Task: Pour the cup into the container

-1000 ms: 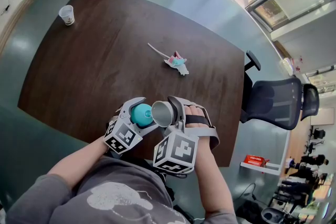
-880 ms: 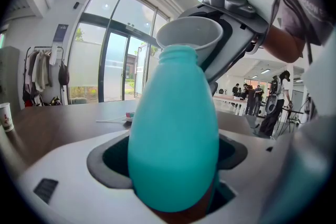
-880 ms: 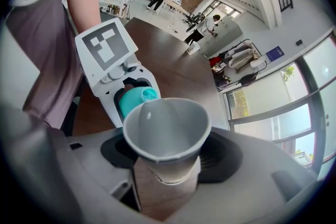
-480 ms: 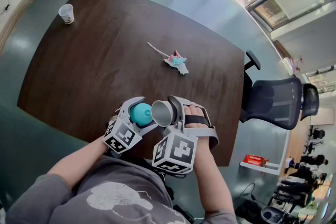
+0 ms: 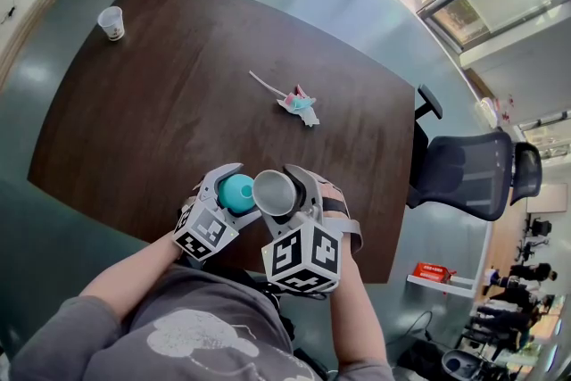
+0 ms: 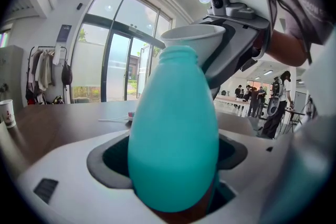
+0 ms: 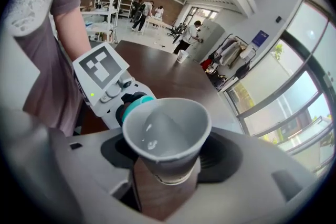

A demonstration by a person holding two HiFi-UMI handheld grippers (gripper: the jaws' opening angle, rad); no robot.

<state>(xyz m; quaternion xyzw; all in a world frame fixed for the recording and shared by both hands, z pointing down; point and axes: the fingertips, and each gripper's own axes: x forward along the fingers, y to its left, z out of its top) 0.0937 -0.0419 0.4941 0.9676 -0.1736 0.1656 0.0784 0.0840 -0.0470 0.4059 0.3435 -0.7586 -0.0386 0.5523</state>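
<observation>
A teal bottle stands upright in my left gripper, whose jaws are shut on its body; it fills the left gripper view with its open neck on top. My right gripper is shut on a grey paper cup, tipped to the left. The cup's rim hangs right at the bottle's mouth. In the right gripper view the cup shows only a few drops inside, and the bottle's teal neck sits just behind its lip.
Both grippers hover over the near edge of a dark wooden table. A white paper cup stands at the far left corner. A crumpled wrapper with a straw lies mid-table. A black office chair stands to the right.
My right gripper has rolled, tipping the cup further over towards the bottle's mouth. The left gripper and bottle have stayed still.
</observation>
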